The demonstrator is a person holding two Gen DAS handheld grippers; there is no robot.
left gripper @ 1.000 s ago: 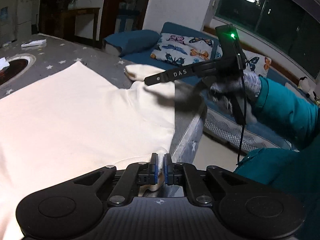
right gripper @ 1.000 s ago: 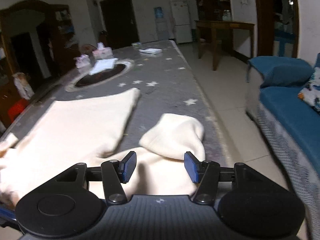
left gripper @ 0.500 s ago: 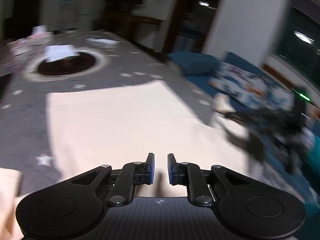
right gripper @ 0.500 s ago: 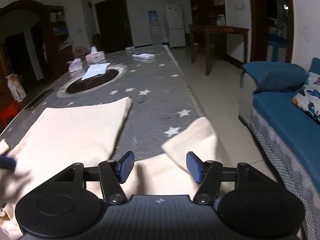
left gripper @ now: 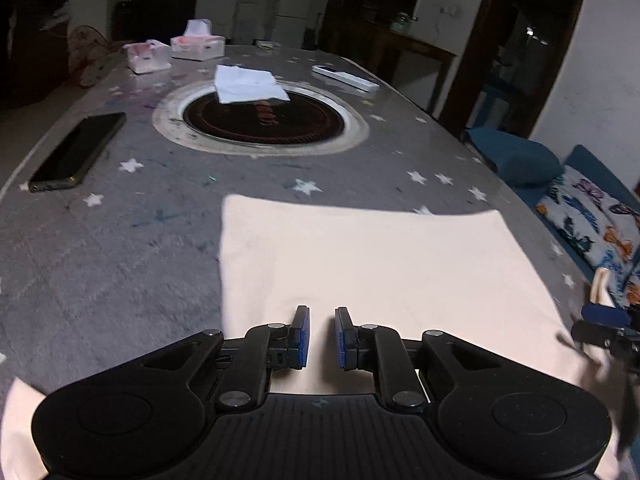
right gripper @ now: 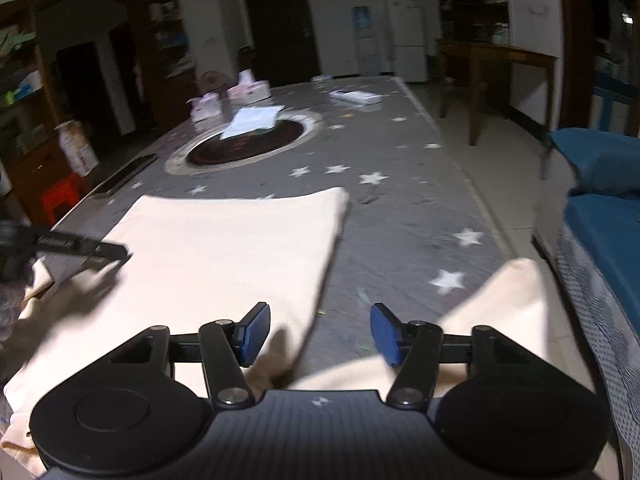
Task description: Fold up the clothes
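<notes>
A cream garment [left gripper: 380, 264] lies flat on the grey star-patterned table [left gripper: 120, 280]. My left gripper [left gripper: 322, 312] hovers over its near part, jaws open by a narrow gap with nothing between the pads. In the right wrist view the garment's body [right gripper: 224, 248] spreads to the left and a sleeve [right gripper: 504, 300] lies at the table's right edge. My right gripper [right gripper: 318, 312] is open and its jaws are closing; only the body's edge and bare table lie below the gap. The left gripper's finger [right gripper: 80, 246] shows at the far left there.
A black phone [left gripper: 76, 152] lies at the left. Farther back are a round dark inset [left gripper: 264, 120] under a white folded sheet [left gripper: 248, 88], tissue packs [left gripper: 196, 44] and a flat white box [left gripper: 344, 78]. A blue sofa [right gripper: 600, 216] stands right of the table.
The left gripper let go of the garment's edge, swung left over the body, and its jaws parted a little. The right gripper shifted left, so the sleeve now lies right of its jaws.
</notes>
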